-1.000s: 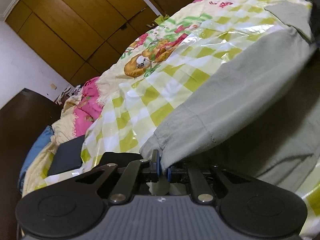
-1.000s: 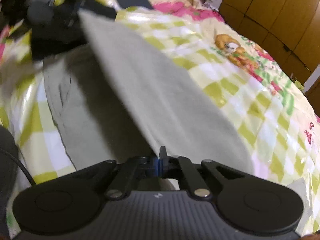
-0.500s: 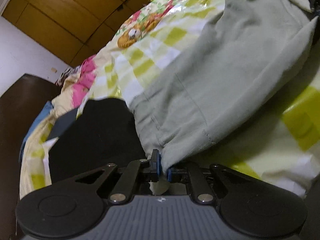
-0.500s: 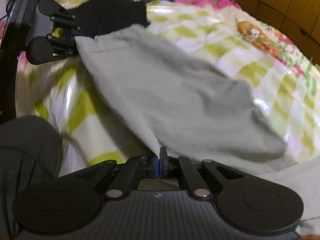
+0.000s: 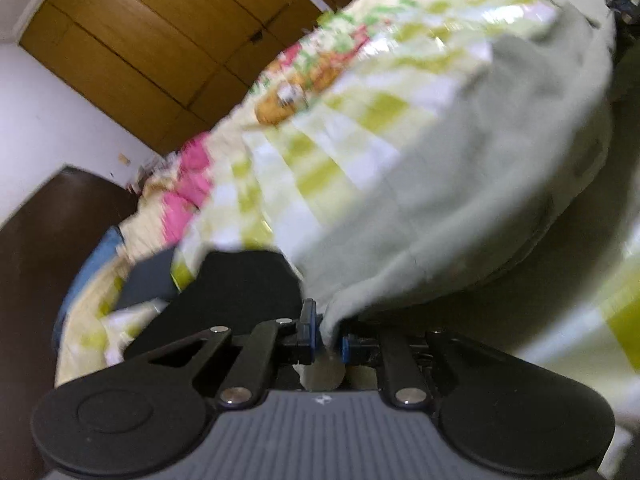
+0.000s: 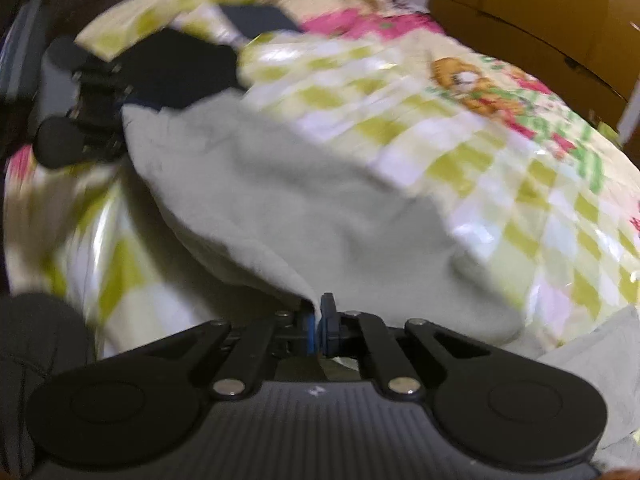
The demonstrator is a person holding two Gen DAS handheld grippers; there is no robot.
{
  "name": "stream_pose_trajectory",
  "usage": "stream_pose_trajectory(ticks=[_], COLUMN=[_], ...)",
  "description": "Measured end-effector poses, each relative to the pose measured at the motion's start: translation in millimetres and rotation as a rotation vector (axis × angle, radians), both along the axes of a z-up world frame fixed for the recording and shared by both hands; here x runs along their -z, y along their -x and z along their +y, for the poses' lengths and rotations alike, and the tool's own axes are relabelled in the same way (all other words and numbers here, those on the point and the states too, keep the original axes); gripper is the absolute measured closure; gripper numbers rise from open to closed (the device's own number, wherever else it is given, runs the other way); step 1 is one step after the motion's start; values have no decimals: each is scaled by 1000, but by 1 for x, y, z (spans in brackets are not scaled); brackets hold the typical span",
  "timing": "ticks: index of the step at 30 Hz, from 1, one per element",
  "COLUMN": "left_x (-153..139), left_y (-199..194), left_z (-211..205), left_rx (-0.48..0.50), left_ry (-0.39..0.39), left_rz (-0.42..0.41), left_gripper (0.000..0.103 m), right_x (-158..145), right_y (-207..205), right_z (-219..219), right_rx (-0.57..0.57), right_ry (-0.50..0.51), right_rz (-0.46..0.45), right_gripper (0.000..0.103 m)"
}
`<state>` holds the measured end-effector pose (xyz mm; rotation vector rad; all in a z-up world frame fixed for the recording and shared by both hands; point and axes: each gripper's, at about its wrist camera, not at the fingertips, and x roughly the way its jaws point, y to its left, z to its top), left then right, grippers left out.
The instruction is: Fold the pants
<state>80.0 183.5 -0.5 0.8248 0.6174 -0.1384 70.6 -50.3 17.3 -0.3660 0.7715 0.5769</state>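
The grey-green pants [image 5: 472, 184] hang stretched in the air between my two grippers, above the checked bedspread [image 5: 320, 152]. My left gripper [image 5: 327, 334] is shut on one corner of the pants. My right gripper [image 6: 317, 330] is shut on the other corner of the pants [image 6: 288, 200]. In the right wrist view the left gripper [image 6: 116, 120] shows at the far left, holding the far corner. The cloth sags in a fold between the two. Both views are blurred.
A black garment [image 5: 240, 280] lies on the bed [image 6: 520, 168] near the left gripper, also in the right wrist view [image 6: 180, 64]. Another grey-green cloth [image 6: 592, 356] lies at the lower right. Wooden wardrobe doors [image 5: 160, 40] stand behind the bed. A dark headboard [image 5: 48, 232] is at the left.
Both grippers have swung on with the pants still pinched. The pants came off the bed and now hang between them, higher over the bedspread than half a second ago.
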Motion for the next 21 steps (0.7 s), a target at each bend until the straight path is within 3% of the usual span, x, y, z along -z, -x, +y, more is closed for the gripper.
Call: stream_pose_trajectory(ticks=[4, 6, 7, 10, 12, 15, 18, 21], left_x=[-29, -20, -7, 45, 68, 67, 60, 53], left_y=[-11, -1, 4, 14, 23, 31, 33, 37], left_z=[-2, -7, -10, -12, -9, -5, 0, 6], left_rx=[20, 47, 59, 76, 74, 56, 35, -4], left_ry=[24, -11, -38, -120, -168, -178, -169, -148], left_rz=[-108, -128, -112, 8, 42, 46, 55, 61], left_gripper=[72, 72, 72, 72, 72, 71, 61, 54], right_x=[-43, -44, -36, 17, 48, 59, 57, 53], right_y=[-14, -4, 1, 12, 22, 33, 28, 29], right_z=[-16, -16, -15, -6, 4, 11, 11, 10], right_rx=[64, 43, 27, -21, -65, -74, -53, -44], right_ry=[-28, 24, 50, 102, 151, 143, 109, 95], right_rz=[-132, -189, -184, -40, 11, 17, 42, 41], right_gripper=[101, 101, 101, 101, 101, 99, 95, 77])
